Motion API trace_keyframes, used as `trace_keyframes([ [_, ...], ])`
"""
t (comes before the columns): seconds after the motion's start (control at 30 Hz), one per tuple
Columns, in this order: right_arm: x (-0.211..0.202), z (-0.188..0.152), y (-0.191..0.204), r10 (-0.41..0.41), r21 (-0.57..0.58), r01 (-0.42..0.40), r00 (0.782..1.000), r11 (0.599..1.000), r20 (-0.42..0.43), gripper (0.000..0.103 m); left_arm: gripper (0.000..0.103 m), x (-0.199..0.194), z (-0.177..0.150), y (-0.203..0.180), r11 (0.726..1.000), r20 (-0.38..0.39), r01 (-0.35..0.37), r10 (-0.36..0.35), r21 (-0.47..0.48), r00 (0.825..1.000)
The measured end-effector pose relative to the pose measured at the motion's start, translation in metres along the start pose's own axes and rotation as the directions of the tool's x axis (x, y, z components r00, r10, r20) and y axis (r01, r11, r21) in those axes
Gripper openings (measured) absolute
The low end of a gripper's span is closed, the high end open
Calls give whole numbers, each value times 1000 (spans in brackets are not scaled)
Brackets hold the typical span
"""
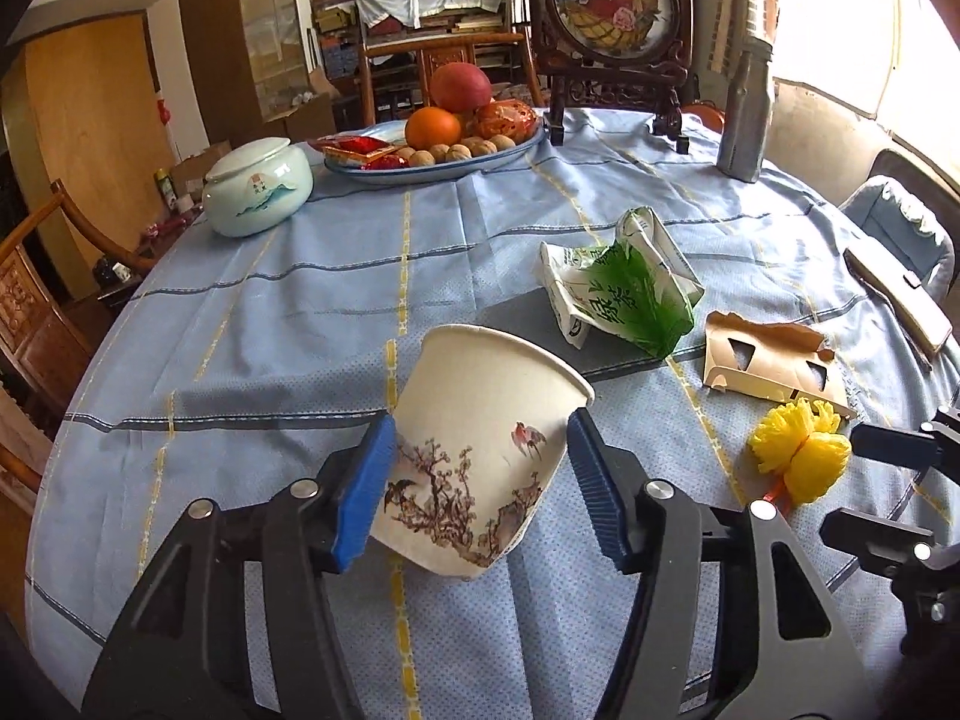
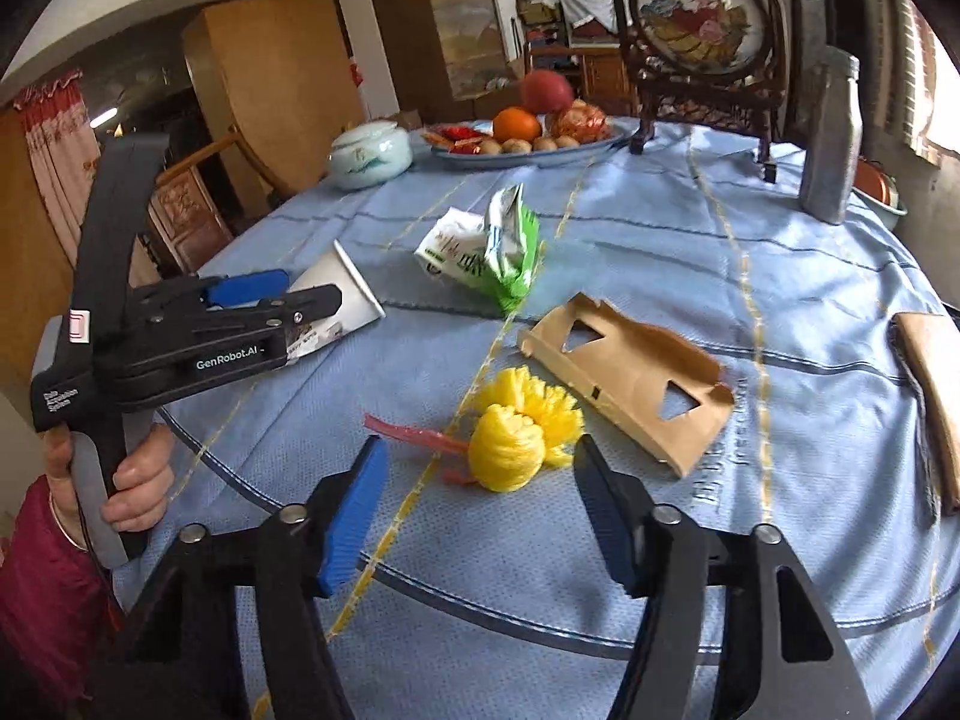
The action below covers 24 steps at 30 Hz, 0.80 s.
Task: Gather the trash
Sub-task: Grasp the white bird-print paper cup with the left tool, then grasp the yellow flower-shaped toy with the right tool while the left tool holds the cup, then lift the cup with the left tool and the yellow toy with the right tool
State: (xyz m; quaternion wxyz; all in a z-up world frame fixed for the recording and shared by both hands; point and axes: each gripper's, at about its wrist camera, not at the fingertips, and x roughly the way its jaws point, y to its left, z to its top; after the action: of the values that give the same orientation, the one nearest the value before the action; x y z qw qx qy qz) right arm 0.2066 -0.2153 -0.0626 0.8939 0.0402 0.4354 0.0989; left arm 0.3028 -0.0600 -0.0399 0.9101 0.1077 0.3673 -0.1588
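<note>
Left tongs (image 1: 480, 480) clamp paper cup (image 1: 474, 450) — mouth away (tilted).

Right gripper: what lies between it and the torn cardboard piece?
The yellow mesh bundle lies between the right gripper and the torn cardboard, shown in the right wrist view.

Painted paper cup (image 1: 480, 450) – tilted, yellow netting (image 2: 516, 444) – tablecloth

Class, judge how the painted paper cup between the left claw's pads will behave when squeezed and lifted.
The paper cup probably weighs little, being thin and apparently empty. Its open rim may buckle if the left claw squeezes hard. Tapered sides could let it slip toward its base.
</note>
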Motion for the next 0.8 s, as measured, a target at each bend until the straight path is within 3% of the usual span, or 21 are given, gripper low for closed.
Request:
trace_keyframes([
  [0.1,12,8,-5,-24,15,25,999,1000,-32,53,71,7,0,0,1000,-28,-8,8,3,1000],
  [0.17,19,10,-10,6,40,-3,998,999,-58,50,82,14,1,0,1000,-63,-9,9,3,998],
  [0.3,26,13,-25,53,111,-45,996,993,-68,33,84,26,0,5,1000,-120,4,-6,-20,993],
  [0.37,24,14,-31,88,139,-81,995,987,-48,31,80,29,1,8,999,-132,17,-21,-36,991],
  [0.43,17,14,-32,109,140,-107,994,984,-6,31,72,28,0,9,999,-125,31,-36,-43,991],
  [0.57,4,12,-38,131,158,-140,989,978,65,31,72,14,1,7,999,-63,29,-31,-36,998],
  [0.8,-6,10,-39,134,160,-150,986,976,104,31,72,-13,1,10,999,55,10,-8,-49,998],
])
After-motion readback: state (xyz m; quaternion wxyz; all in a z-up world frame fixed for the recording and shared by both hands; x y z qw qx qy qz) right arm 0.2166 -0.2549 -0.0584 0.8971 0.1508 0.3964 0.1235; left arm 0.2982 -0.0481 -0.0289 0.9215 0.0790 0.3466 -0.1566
